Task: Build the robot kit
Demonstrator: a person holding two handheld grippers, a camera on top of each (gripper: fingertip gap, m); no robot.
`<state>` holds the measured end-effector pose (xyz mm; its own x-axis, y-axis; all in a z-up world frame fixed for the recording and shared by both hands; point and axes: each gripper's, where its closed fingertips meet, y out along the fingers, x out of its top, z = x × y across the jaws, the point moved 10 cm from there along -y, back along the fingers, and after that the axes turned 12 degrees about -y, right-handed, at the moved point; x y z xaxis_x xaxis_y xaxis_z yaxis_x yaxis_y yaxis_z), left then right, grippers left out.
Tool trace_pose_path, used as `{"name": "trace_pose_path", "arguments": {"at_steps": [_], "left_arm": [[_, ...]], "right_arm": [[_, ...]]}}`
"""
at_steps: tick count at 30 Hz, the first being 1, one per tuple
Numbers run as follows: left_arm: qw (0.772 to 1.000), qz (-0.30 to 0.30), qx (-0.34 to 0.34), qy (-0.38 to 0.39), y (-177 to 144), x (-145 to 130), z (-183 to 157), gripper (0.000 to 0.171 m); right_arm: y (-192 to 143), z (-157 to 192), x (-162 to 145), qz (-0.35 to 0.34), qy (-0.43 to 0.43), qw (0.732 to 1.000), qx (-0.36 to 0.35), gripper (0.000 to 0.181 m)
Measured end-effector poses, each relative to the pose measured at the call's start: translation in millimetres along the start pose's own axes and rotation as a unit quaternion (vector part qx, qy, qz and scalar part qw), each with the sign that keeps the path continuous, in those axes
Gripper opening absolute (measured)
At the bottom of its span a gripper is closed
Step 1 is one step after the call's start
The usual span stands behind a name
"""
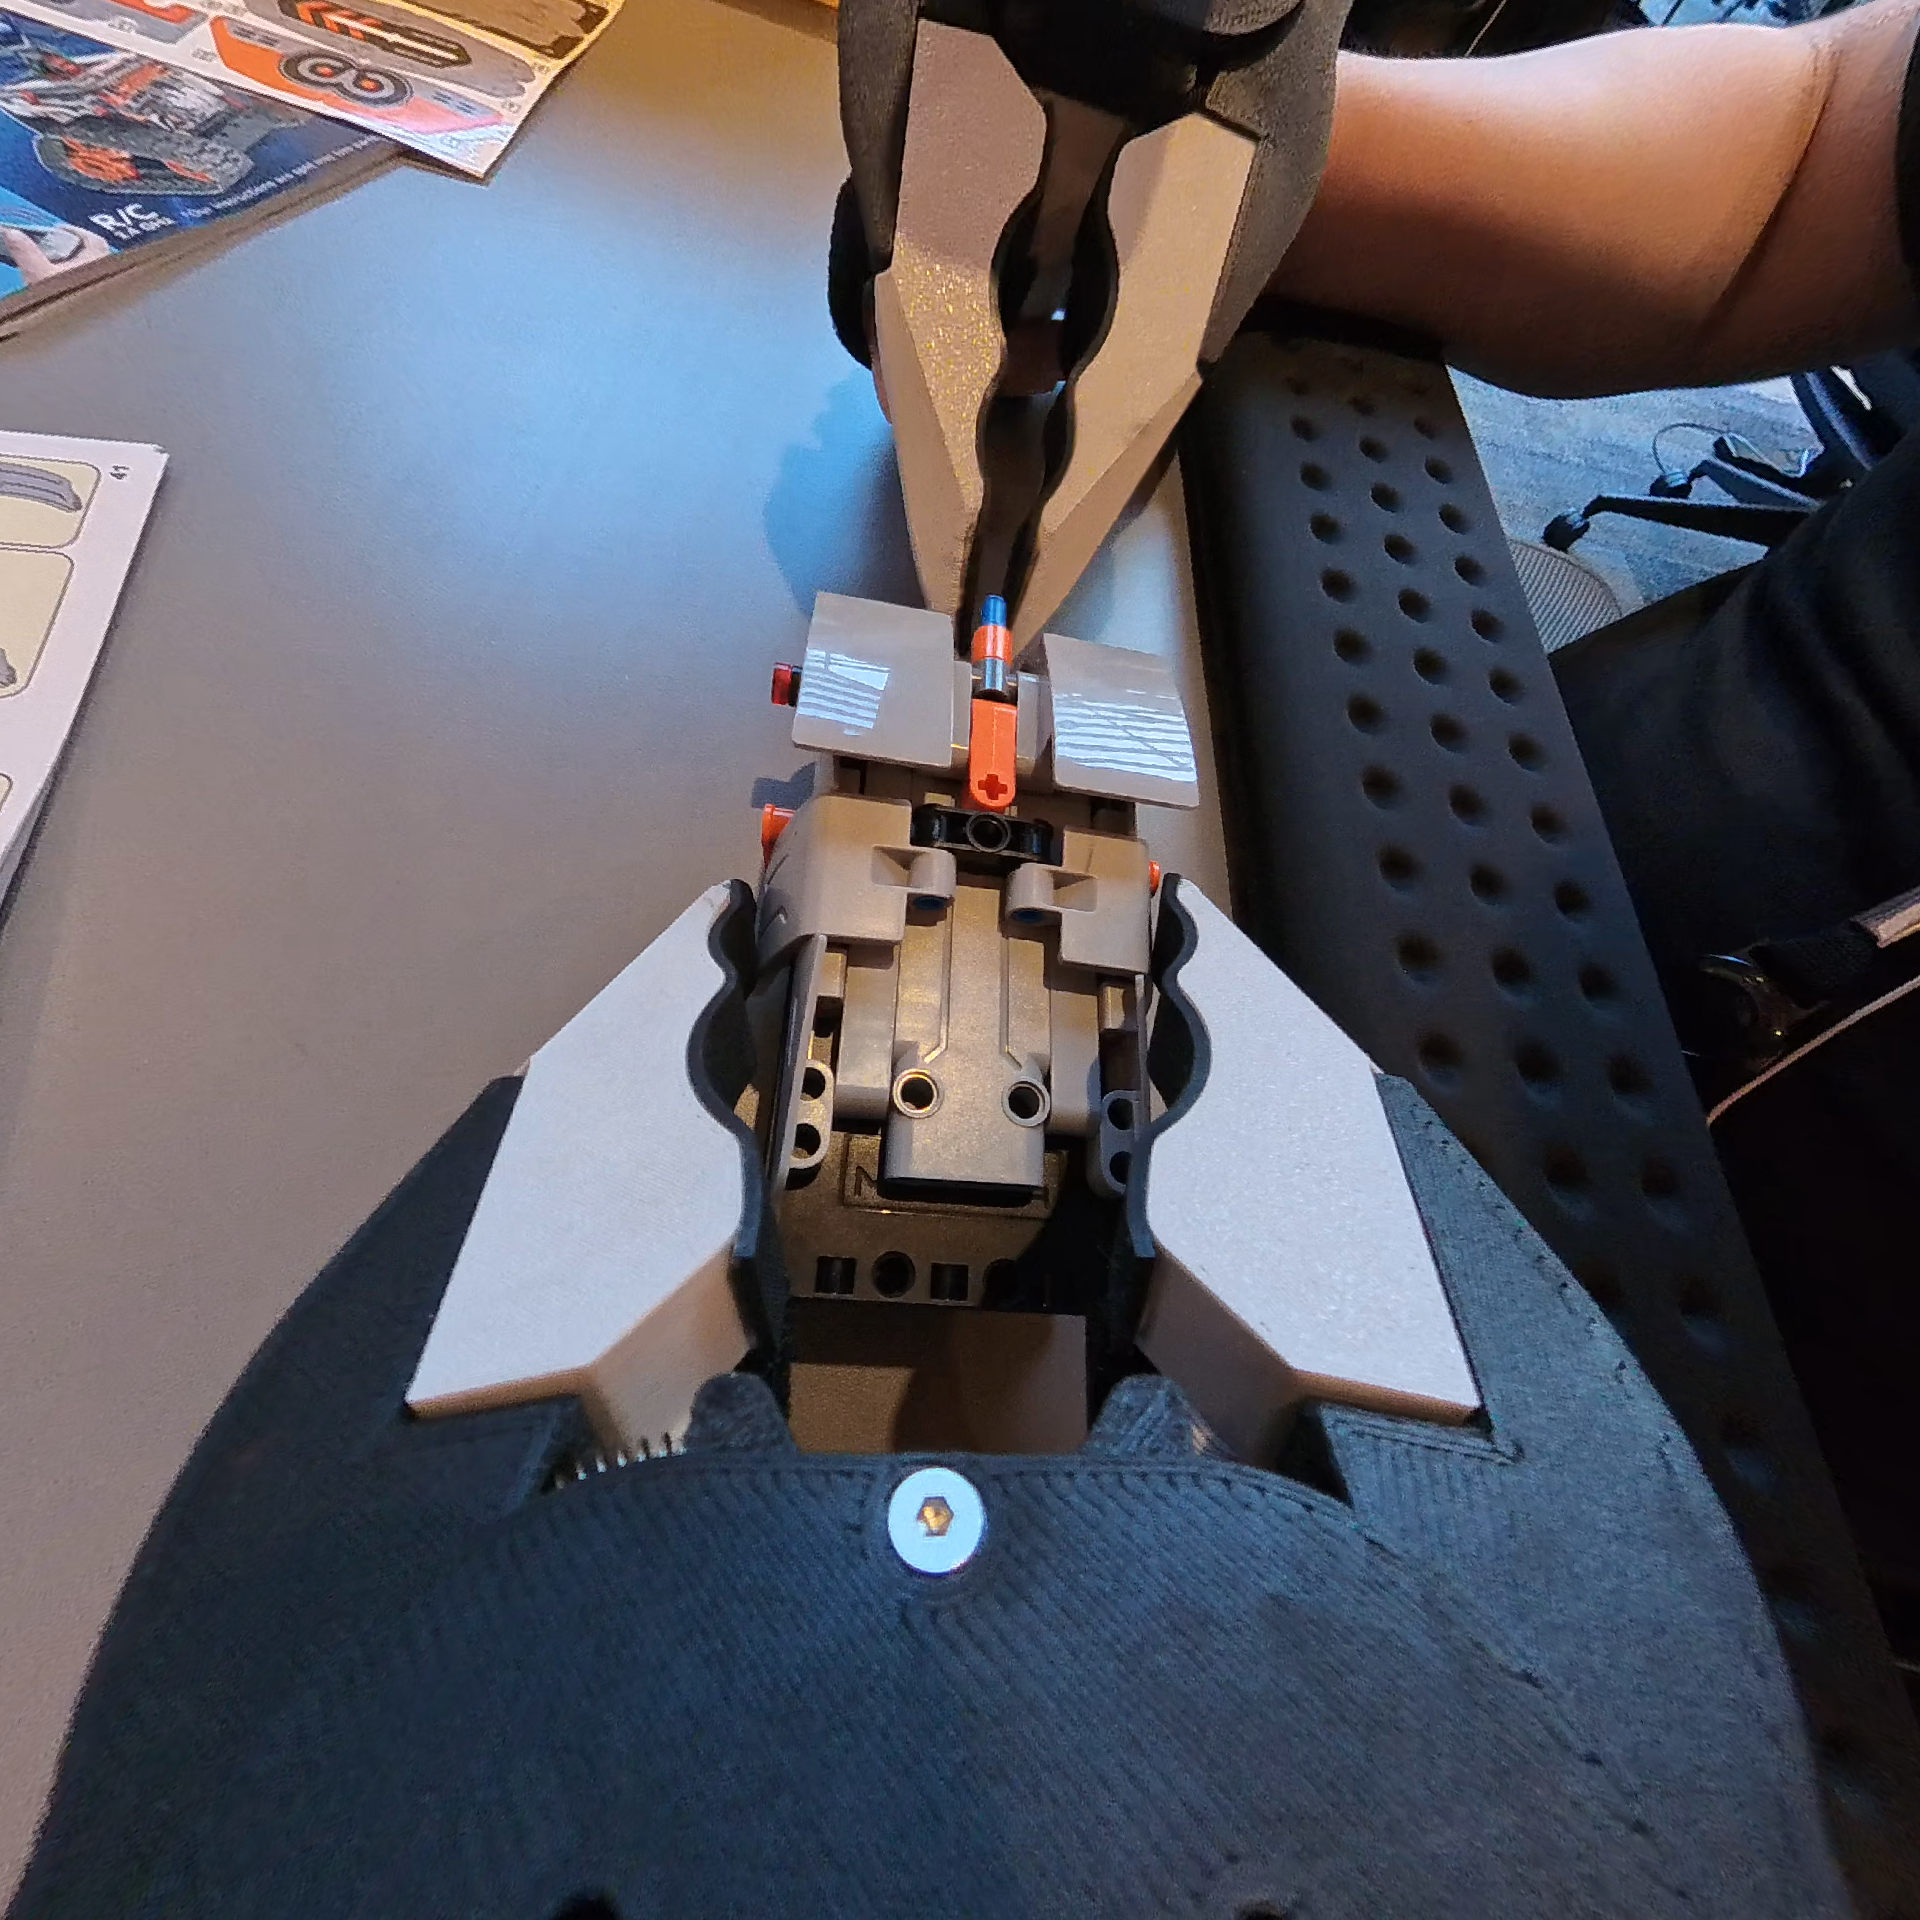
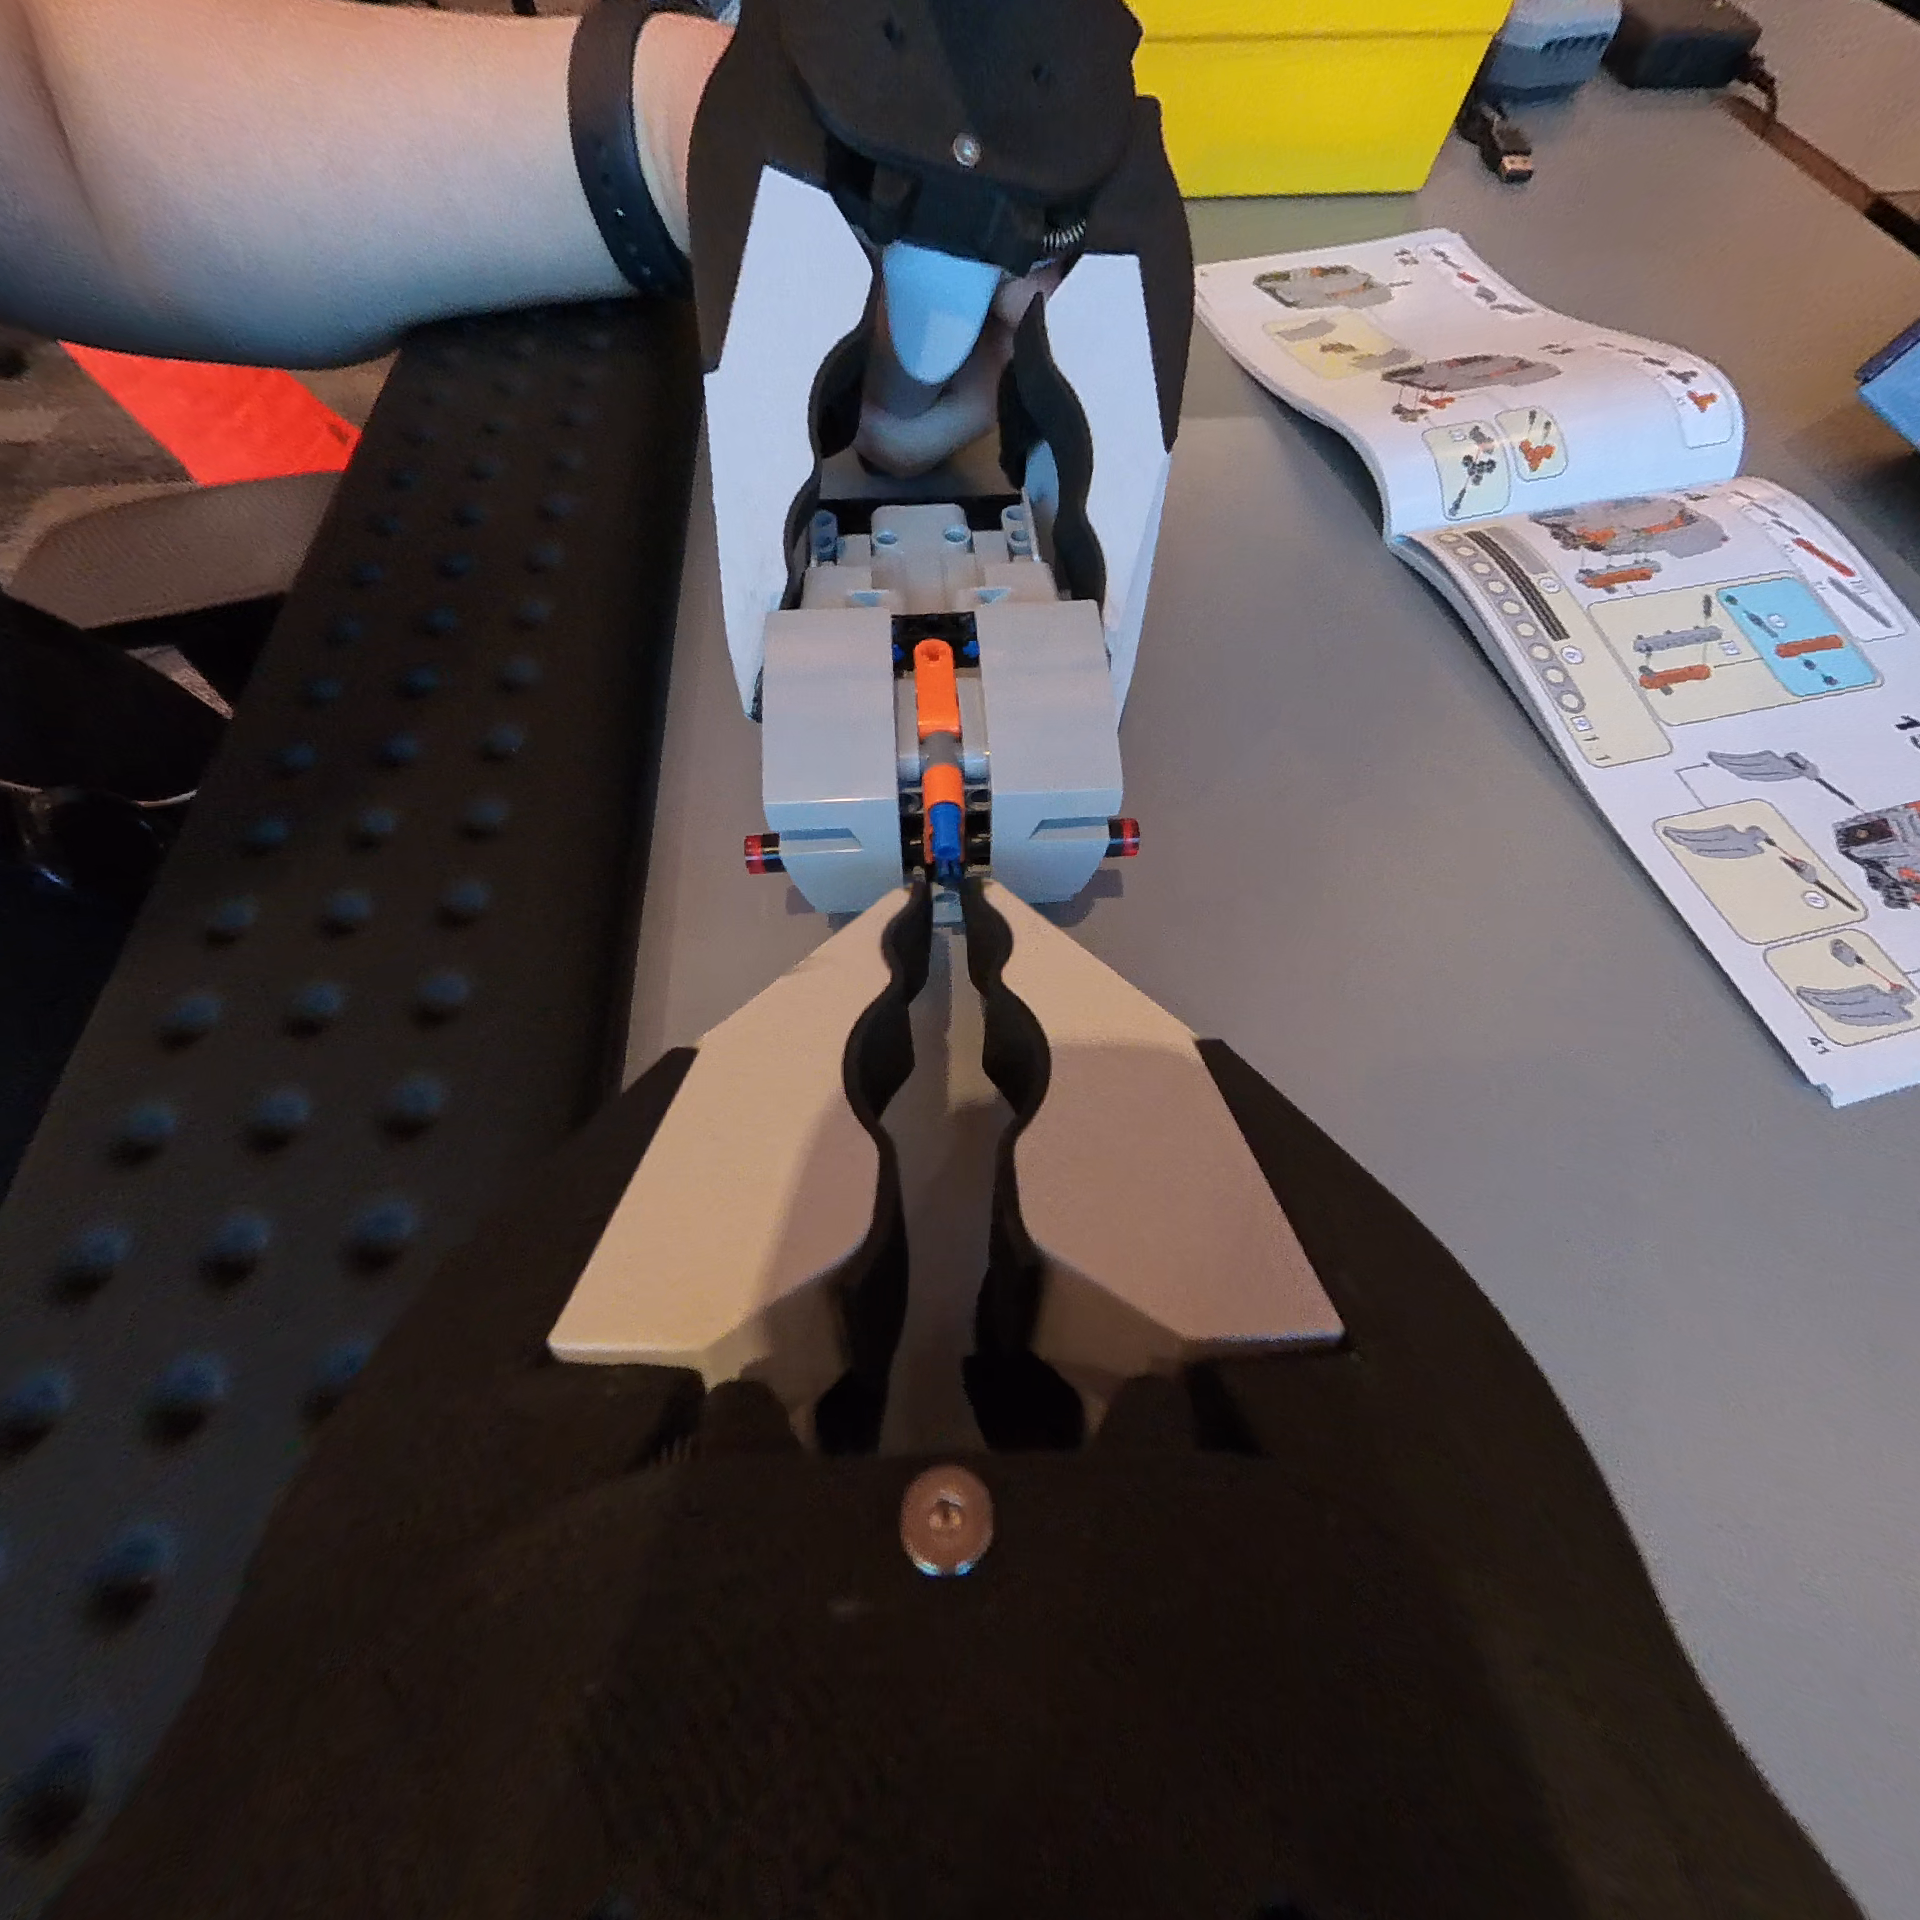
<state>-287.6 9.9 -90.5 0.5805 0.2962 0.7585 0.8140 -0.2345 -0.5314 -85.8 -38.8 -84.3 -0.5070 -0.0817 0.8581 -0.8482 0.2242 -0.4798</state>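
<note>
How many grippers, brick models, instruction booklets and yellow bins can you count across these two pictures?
Grippers: 2, the left gripper clamped on the model's body, the right gripper pinching its blue pin
Brick model: 1
Open instruction booklet: 1
Yellow bin: 1
Total: 5

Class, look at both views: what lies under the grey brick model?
The grey brick model sits over the grey table, beside a black dotted mat. Whether it rests there is hidden; the left hand-held gripper clamps it.
</note>
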Motion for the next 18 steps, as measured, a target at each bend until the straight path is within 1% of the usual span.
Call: {"name": "trace_pose_path", "arguments": {"at_steps": [12, 15, 18], "left_arm": [[1.0, 0.0, 0.001, 0.002, -0.2, 0.0, -0.4, 0.075], [1.0, 0.0, 0.002, 0.002, -0.2, 0.0, -0.5, 0.075], [1.0, 0.0, 0.002, 0.002, -0.2, 0.0, -0.5, 0.075]], "right_arm": [[1.1, -2.5, 0.2, -0.007, 0.012, 1.0, 0.006, 0.006], [-1.3, -2.8, 2.3, -0.03, 0.021, 0.999, 0.008, 0.008], [-0.8, -3.3, 1.3, -0.024, 0.022, 0.999, 0.007, 0.006]]}}
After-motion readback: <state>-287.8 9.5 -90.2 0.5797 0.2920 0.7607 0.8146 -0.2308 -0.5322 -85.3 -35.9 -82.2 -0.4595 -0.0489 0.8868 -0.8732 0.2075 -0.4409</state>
